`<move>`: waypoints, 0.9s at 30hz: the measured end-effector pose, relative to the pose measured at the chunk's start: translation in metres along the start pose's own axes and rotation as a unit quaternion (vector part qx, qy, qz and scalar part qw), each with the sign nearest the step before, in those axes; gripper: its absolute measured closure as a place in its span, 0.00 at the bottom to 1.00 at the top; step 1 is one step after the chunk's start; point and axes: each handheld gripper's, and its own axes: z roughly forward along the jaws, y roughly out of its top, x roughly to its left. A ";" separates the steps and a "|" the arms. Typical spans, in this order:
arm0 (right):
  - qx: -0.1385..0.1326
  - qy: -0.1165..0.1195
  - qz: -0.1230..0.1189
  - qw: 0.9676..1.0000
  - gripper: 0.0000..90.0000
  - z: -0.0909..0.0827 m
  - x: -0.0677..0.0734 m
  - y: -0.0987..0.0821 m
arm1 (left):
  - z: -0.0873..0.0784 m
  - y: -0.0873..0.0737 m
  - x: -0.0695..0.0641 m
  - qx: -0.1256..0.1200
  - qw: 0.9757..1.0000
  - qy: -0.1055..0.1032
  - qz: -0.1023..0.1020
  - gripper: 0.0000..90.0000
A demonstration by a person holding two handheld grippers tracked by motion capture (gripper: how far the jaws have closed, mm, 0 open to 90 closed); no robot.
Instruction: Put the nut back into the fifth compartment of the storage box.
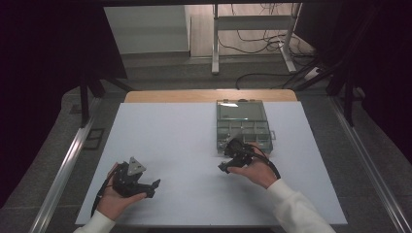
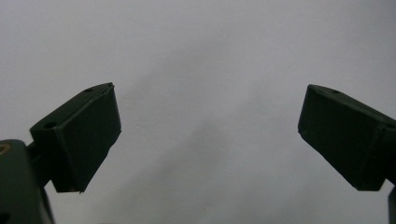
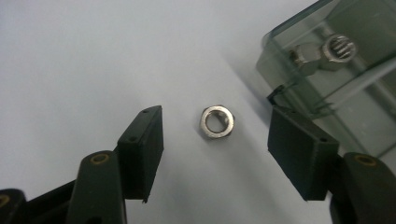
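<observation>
1. The right tongs [image 3: 215, 154] are spread wide and grasp nothing. In the right gripper view a silver hex nut [image 3: 217, 122] lies flat on the pale surface [image 3: 93, 56], in the gap just ahead of the two black jaws and touching neither.
2. The right jaw sits just beside the near corner of a clear plastic compartment box [image 3: 327, 88]. More metal hardware [image 3: 327, 50] lies in one of the box's compartments; it looks like nuts, though the plastic blurs it.
3. In the high view the right tongs [image 1: 228, 164] are held in the person's right hand [image 1: 257, 172] at the near edge of the box [image 1: 243, 125], whose lid stands open away from the person.
4. The left tongs [image 2: 209, 140] are also released, jaws far apart, with bare surface between them. In the high view they [image 1: 151, 188] rest low in the left hand [image 1: 114, 199], near the front left of the surface and well apart from the box.
5. The surface [image 1: 165, 141] is a white sheet over a wooden top whose far edge shows.
6. Beyond it lies grey floor [image 1: 194, 73] with loose cables [image 1: 262, 39] and a white metal frame [image 1: 252, 34]. Dark curtains [image 1: 48, 48] hang at both sides.
</observation>
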 end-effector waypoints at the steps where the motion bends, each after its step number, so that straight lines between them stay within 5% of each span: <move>1: 0.010 -0.002 0.002 1.000 0.41 0.005 0.001 0.001 | 0.000 0.000 0.000 0.000 1.000 0.000 0.000 0.07; 19: 0.061 -0.023 0.006 0.998 0.57 0.029 0.001 0.008 | 0.000 0.000 0.000 0.000 1.000 0.001 0.002 0.07; 27: 0.066 -0.023 0.020 0.997 0.74 0.028 0.002 0.012 | 0.000 -0.001 0.002 0.000 1.000 0.002 -0.002 0.07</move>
